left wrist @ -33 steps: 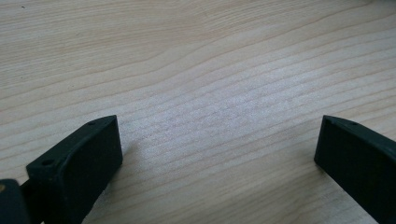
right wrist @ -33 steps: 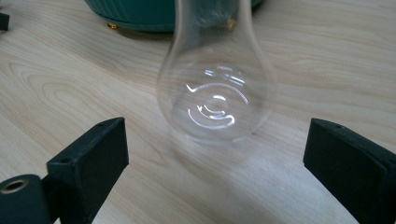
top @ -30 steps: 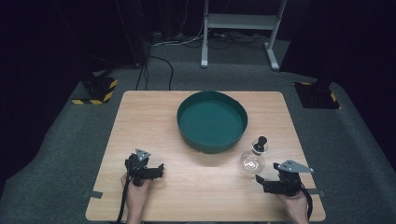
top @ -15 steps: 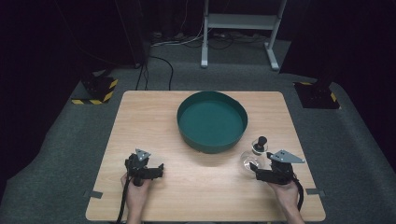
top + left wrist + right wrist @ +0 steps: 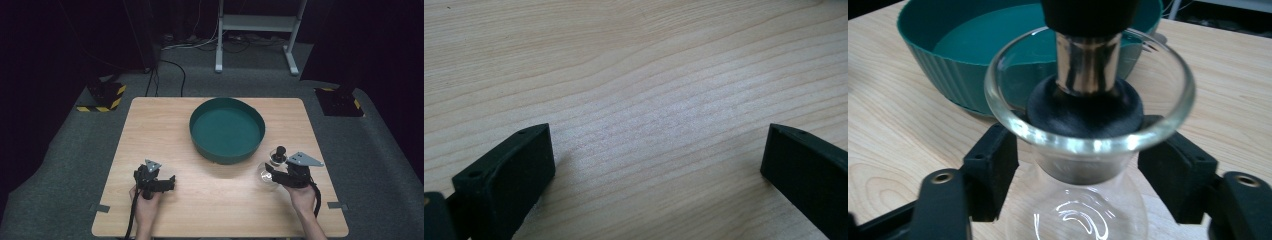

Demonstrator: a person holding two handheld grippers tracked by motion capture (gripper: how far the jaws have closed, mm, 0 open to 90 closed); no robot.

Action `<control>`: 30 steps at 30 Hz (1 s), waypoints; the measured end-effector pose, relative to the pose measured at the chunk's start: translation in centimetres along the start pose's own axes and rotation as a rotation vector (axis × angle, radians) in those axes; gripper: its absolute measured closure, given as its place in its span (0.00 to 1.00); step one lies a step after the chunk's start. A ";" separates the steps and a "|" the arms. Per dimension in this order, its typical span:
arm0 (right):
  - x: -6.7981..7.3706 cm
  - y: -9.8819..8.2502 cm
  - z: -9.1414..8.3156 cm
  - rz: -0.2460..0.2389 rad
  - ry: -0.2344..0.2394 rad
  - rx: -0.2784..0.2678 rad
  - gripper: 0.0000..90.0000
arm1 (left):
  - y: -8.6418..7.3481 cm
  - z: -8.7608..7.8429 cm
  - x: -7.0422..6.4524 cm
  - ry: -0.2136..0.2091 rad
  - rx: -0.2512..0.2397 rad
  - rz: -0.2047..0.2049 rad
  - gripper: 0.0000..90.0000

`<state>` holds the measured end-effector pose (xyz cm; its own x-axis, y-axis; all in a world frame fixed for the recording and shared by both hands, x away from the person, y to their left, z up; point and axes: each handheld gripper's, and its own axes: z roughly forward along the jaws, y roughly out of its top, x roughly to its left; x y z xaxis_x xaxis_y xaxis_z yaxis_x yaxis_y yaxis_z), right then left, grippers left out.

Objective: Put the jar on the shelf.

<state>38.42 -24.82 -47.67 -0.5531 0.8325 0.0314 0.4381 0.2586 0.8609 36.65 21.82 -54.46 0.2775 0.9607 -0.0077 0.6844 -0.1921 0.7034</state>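
Note:
A round clear glass flask (image 5: 263,176) with a black stopper (image 5: 279,150) stands on the wooden table (image 5: 150,130), just right of a green bowl (image 5: 227,101). My right gripper (image 5: 272,170) reaches it from the right. Its jaws have just been closing, and they now sit around the flask's neck (image 5: 1088,167) below the flared rim, with the pads against the glass on both sides. The bowl (image 5: 948,55) lies behind the flask. My left gripper (image 5: 170,181) rests at the front left of the table, open (image 5: 656,165), with bare wood between its jaws.
The bowl looks empty and sits at the table's middle back. Dark carpet surrounds the table. A white metal stand (image 5: 255,22) is behind it, and yellow-black marked floor blocks (image 5: 102,97) lie at the far left and right.
My right gripper has slid left up to the flask and its jaws have closed around the neck. The left gripper has not moved.

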 end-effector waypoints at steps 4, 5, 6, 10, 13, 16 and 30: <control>0.1 0.0 0.3 -0.002 0.010 0.005 0.44 | 0.0 0.0 0.0 0.000 0.000 0.000 0.01; 0.1 0.0 0.3 -0.005 0.012 0.002 0.46 | 0.0 0.0 0.0 0.000 0.000 0.000 0.01; 0.2 0.1 0.3 -0.007 0.009 -0.003 0.48 | 0.0 0.0 0.0 0.000 0.000 0.000 0.01; 0.1 0.2 0.2 -0.005 0.000 -0.019 0.56 | 0.0 0.0 0.0 0.000 0.000 0.000 0.01; 0.0 0.2 0.2 -0.012 0.002 -0.017 0.57 | 0.0 0.0 0.0 0.000 0.000 0.000 0.01; 0.0 0.3 0.1 -0.026 -0.007 -0.009 0.58 | 0.0 0.0 0.0 0.000 0.000 0.000 0.01; -0.4 0.5 -0.3 -0.009 -0.022 -0.037 0.58 | 0.0 0.0 0.0 0.000 0.000 0.000 0.01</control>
<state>38.62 -25.18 -47.10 -0.5412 0.8408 0.0126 0.4065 0.2486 0.8792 36.66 21.82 -54.47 0.2776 0.9607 -0.0078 0.6842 -0.1920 0.7036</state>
